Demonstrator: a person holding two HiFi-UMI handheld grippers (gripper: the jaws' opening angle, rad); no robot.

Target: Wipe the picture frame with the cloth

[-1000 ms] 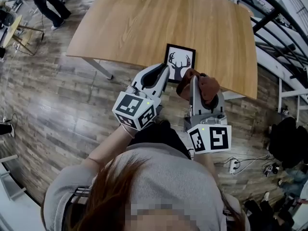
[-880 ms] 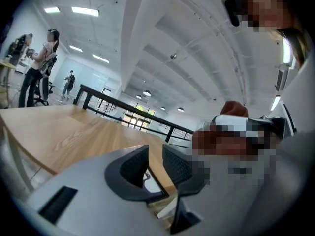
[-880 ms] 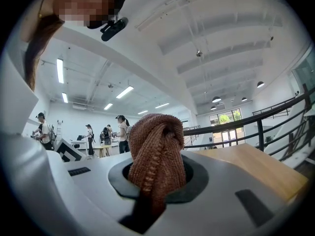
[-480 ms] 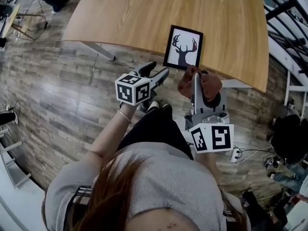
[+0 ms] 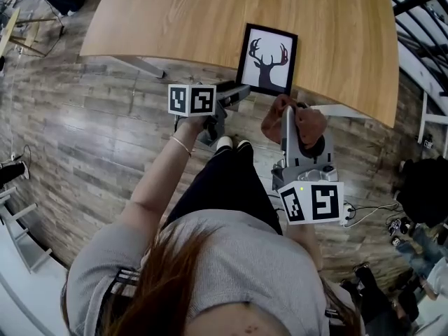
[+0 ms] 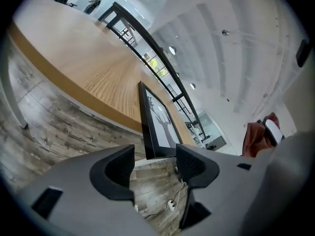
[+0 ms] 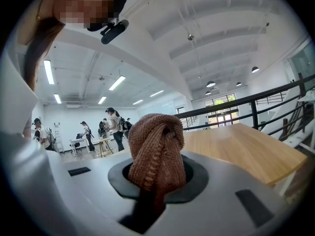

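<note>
Floor (image 5: 84, 152) of grey-brown planks fills most of the head view. Tabletop (image 5: 210, 19), pale wood, sits across the top; its near edge (image 6: 88, 95) shows in the left gripper view too, and a corner (image 7: 246, 149) in the right gripper view.

Person stands at that edge, grey top, dark trousers, pale shoes (image 5: 234, 145) on the planks, thin bracelet (image 5: 180, 144) on the left wrist.

Left claw (image 5: 236, 94) is held low, just short of the tabletop edge, its marker cube to the left and its tips aimed toward the frame. Its jaws have just been opening and now stand wide apart (image 6: 156, 163), with nothing clamped. Only floor and the frame's near corner show through the gap, beyond the pads.

Right claw (image 5: 290, 117) is just right of the left one, near the tabletop edge and below the frame's right corner. Its jaws are clamped (image 7: 156, 181) on the cloth.

Frame (image 5: 267, 59), black-edged with a stag-head silhouette on white, lies on the tabletop at the near edge, between the two claws' lines and touched by neither. From the left claw it is seen edge-on (image 6: 155, 122).

Cloth (image 5: 308, 126), rust-brown knit, is bunched out past the right claw's tips (image 7: 157, 151), clear of the frame. It also shows at the right of the left gripper view (image 6: 256, 134).

Background: several people (image 7: 115, 127) at far tables and a dark railing (image 7: 236, 107).
</note>
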